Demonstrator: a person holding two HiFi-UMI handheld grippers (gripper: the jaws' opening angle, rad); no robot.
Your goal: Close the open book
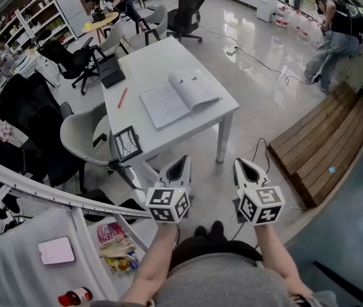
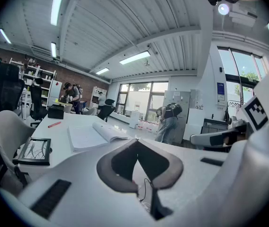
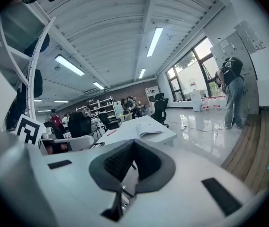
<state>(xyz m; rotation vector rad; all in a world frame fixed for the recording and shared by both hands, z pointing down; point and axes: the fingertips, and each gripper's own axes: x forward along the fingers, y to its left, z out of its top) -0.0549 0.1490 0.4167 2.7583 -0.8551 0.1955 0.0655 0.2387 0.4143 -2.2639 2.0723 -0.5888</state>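
The open book point(image 1: 180, 96) lies flat on the white table point(image 1: 169, 56), its pages up, well ahead of both grippers. My left gripper point(image 1: 180, 160) and right gripper point(image 1: 240, 163) hang side by side in front of the table's near edge, over the floor. Both are shut with nothing between the jaws. From the left gripper view the book point(image 2: 94, 132) shows beyond the closed tips of the left gripper point(image 2: 137, 141). In the right gripper view the book point(image 3: 148, 131) sits far off past the right gripper point(image 3: 133, 142).
On the table lie a red pen point(image 1: 123, 96), a black box point(image 1: 111, 70) and a framed tablet point(image 1: 128, 143) near the front corner. A grey chair point(image 1: 82, 133) stands left of the table. A wooden platform point(image 1: 322, 139) and a person point(image 1: 335, 31) are at the right.
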